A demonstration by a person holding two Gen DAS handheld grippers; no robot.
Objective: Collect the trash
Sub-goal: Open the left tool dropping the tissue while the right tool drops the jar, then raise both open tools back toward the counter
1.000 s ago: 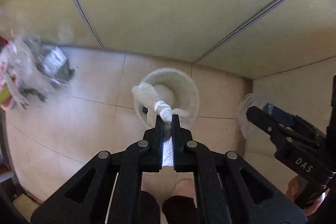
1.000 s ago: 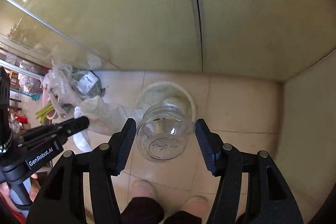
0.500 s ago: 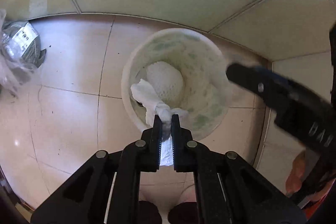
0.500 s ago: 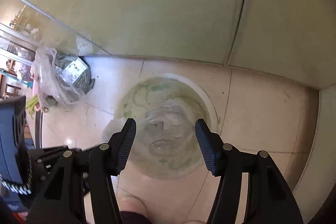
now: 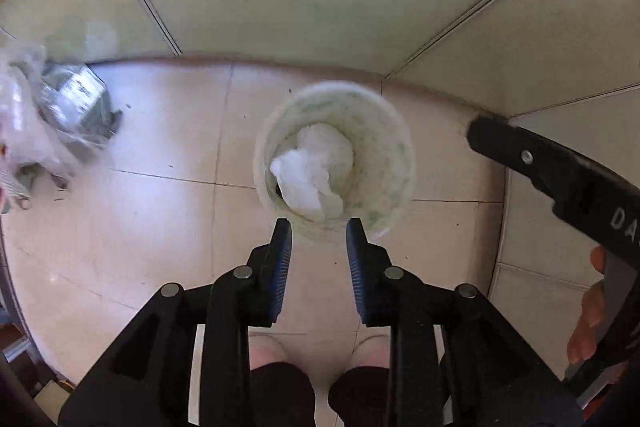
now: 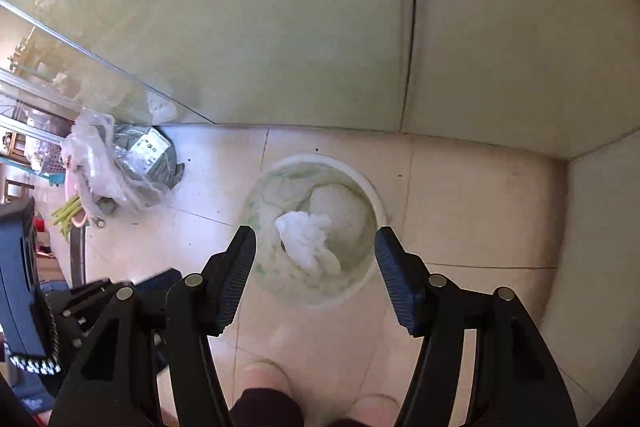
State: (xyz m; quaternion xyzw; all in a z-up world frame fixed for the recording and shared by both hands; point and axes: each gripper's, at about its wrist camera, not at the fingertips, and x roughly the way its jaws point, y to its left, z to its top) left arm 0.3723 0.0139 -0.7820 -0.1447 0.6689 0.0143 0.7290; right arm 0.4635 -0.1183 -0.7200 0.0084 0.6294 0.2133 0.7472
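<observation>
**Both grippers empty above the bin, tissue inside**

Left wrist view: the left gripper point(image 5: 319, 227) points steeply down at a tiled floor point(image 5: 160, 147), its jaws having just been opening, and nothing sits between the blue-padded fingers point(image 5: 282, 259) now. Just beyond the fingertips stands a round white bin point(image 5: 384, 147) with green-smeared inner walls, close to the corner of two pale walls. A crumpled white tissue point(image 5: 304, 179) lies inside it, toward the near-left side. At the right edge the right gripper's black arm point(image 5: 552, 171) reaches in, with a few fingers of the person's hand point(image 5: 588, 311) on its handle. Far left, blurred, a heap of clear plastic bags point(image 5: 48, 131) lies on the floor against the wall. The person's feet point(image 5: 280, 355) show at the bottom edge.

Right wrist view: the right gripper point(image 6: 315, 241) hangs over the same bin point(image 6: 372, 195), jaws having just been opening a little further; they stand wide apart with nothing held (only the bin's mouth shows between them). The tissue point(image 6: 306, 245) rests inside the bin. The plastic bags point(image 6: 116, 163) lie to the left by a glass panel point(image 6: 100, 39), and the left gripper's body point(image 6: 92, 303) shows at the lower left.
</observation>
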